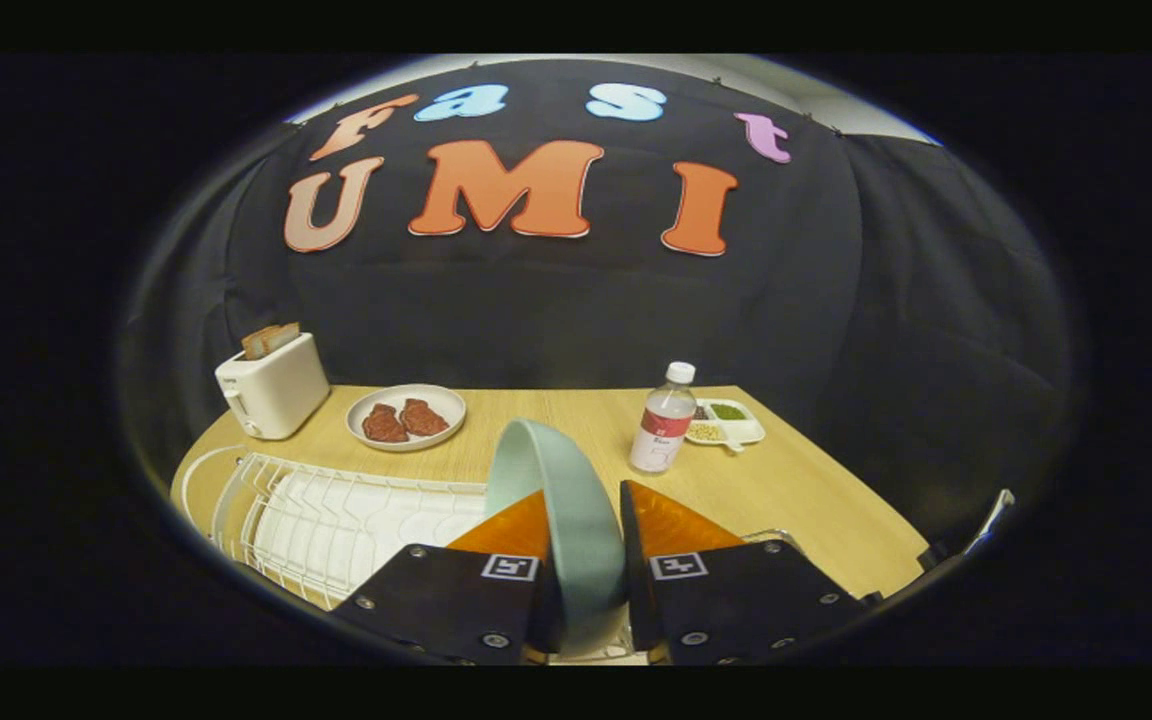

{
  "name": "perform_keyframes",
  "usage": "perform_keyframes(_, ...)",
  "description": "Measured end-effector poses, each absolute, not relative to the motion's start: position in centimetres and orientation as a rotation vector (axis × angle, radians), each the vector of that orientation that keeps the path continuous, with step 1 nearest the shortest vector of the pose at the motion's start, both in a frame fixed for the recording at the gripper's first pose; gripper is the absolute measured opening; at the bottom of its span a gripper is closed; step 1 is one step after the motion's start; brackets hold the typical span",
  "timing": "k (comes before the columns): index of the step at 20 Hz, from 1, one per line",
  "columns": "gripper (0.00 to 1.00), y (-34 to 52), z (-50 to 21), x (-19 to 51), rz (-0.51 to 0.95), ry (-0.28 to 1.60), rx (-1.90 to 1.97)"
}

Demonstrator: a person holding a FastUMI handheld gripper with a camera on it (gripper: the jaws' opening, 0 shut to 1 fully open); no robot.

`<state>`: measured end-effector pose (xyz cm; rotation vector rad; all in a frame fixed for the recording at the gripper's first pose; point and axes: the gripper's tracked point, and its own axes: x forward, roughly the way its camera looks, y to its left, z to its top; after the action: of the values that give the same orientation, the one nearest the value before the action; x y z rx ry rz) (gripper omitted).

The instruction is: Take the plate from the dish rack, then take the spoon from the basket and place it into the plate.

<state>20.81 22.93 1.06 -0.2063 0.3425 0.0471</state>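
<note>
A pale green plate stands on edge between my two fingers, and my gripper is shut on its rim. The plate is held upright above the white wire dish rack, which lies to the left of the fingers on the wooden table. The plate's lower part is hidden behind the fingers.
Beyond the rack stand a white toaster with bread in it and a white plate with two pieces of meat. A small bottle and a divided white dish of seeds stand ahead to the right. A metal edge shows far right.
</note>
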Motion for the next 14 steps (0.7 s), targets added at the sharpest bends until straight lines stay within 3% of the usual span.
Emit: perform_keyframes(14, 0.24, 21.6, 5.0, 14.1, 0.123, 0.288, -0.119)
